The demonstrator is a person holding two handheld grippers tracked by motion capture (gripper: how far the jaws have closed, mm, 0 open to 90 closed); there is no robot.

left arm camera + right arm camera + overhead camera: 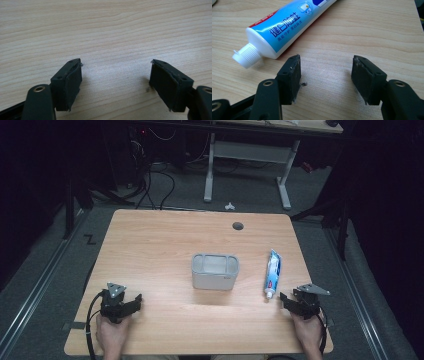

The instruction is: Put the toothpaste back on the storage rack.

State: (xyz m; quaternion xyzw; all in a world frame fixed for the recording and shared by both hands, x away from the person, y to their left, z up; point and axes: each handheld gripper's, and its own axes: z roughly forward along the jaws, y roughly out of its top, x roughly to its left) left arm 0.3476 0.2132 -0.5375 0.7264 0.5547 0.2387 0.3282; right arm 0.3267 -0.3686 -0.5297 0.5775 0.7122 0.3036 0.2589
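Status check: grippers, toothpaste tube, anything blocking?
Left gripper and right gripper open, empty. Toothpaste tube flat, cap toward right gripper, untouched. Nothing between them.

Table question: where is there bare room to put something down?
The table is bare along its whole left half, from the grey bin over to the left gripper. The far strip behind the bin is free too. It is tighter on the right, where the toothpaste tube lies just ahead of the right gripper.

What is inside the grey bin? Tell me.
The grey bin looks empty from the high view: pale bottom, narrow divided sections at both ends. Its near wall hides the floor just behind it.
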